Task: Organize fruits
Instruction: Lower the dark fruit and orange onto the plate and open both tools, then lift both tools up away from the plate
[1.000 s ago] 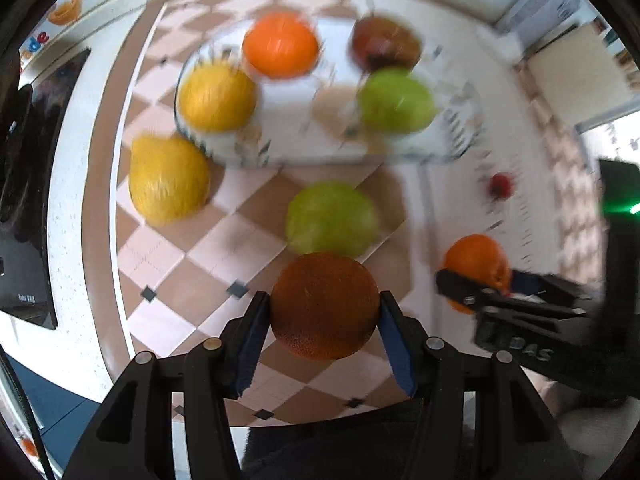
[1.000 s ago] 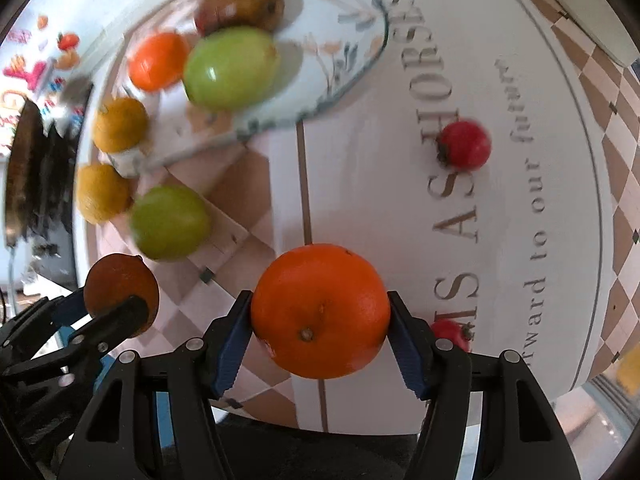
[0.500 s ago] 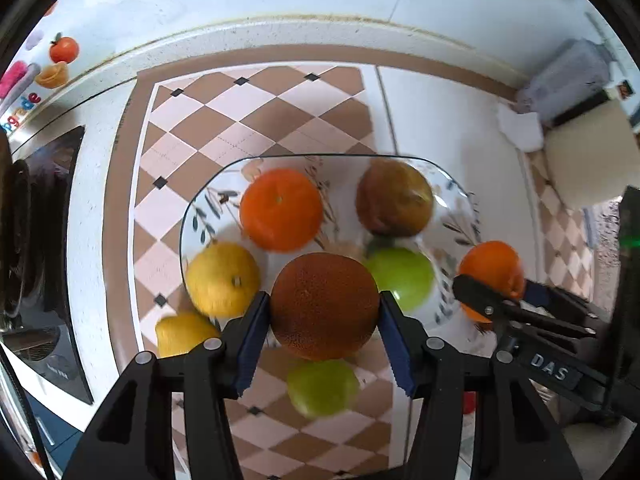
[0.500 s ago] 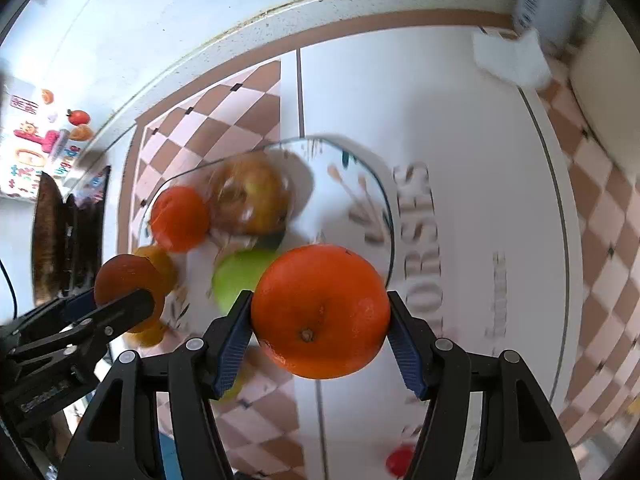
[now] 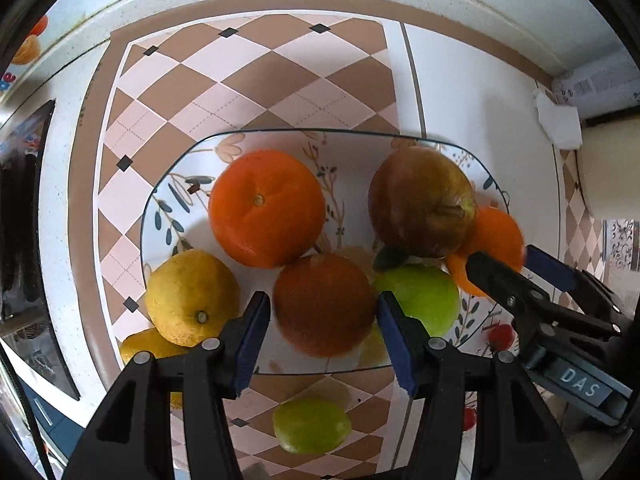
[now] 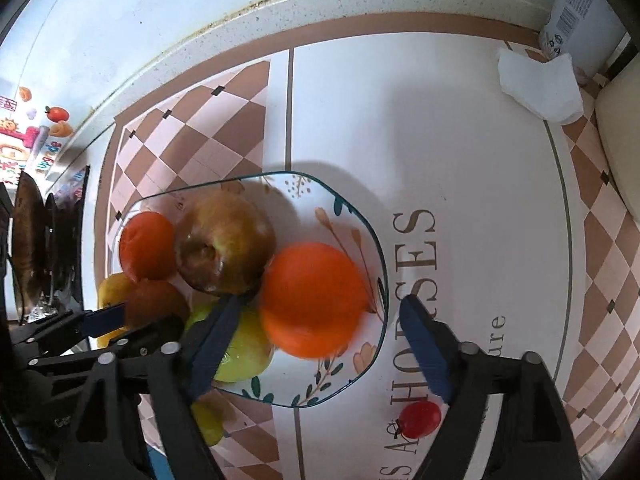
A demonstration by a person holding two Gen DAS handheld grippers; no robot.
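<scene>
A glass plate with a flower print carries an orange, a russet apple, a lemon and a green apple. My left gripper points straight down over it. Its jaws are opening, and a dark brown-orange fruit sits between the pads with a thin gap on each side. My right gripper is opening wide over the plate's right side. A blurred bright orange lies loose between its pads, beside the russet apple.
A green fruit and a yellow fruit lie on the checkered cloth in front of the plate. Small red tomatoes sit on the lettered mat. A stove stands left, a white tissue and a carton back right.
Both grippers travelled from the cloth to above the plate, each carrying a fruit. Both have now spread their jaws, the right much wider, and the two fruits have come free of the pads.
</scene>
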